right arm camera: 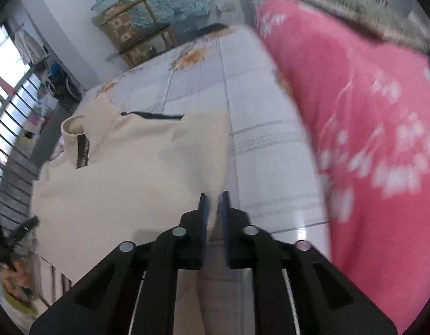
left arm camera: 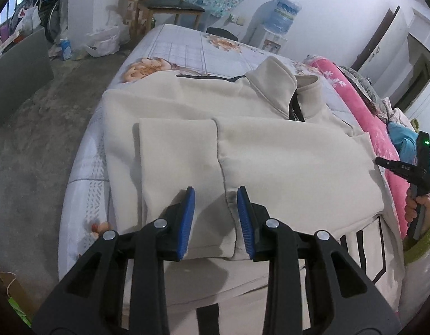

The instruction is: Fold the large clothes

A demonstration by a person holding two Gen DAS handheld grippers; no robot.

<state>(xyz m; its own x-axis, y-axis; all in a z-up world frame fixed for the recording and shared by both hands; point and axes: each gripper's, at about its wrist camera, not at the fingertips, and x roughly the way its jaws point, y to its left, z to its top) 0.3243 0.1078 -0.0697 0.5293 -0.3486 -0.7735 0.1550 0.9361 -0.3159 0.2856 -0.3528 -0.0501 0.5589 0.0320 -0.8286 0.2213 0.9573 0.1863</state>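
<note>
A cream jacket with a stand-up collar and dark zips lies on the bed, both sleeves folded in over its front. My left gripper is open, its blue pads just above the folded sleeves near the hem. My right gripper stands at the jacket's edge with its jaws close together and a fold of cream cloth between them; the view is blurred. The right gripper also shows in the left wrist view at the jacket's right side.
The bed sheet has a grid and flower print. A pink floral blanket lies heaped along the bed's far side. A wooden chair and a water dispenser stand beyond the bed. Bare concrete floor lies left.
</note>
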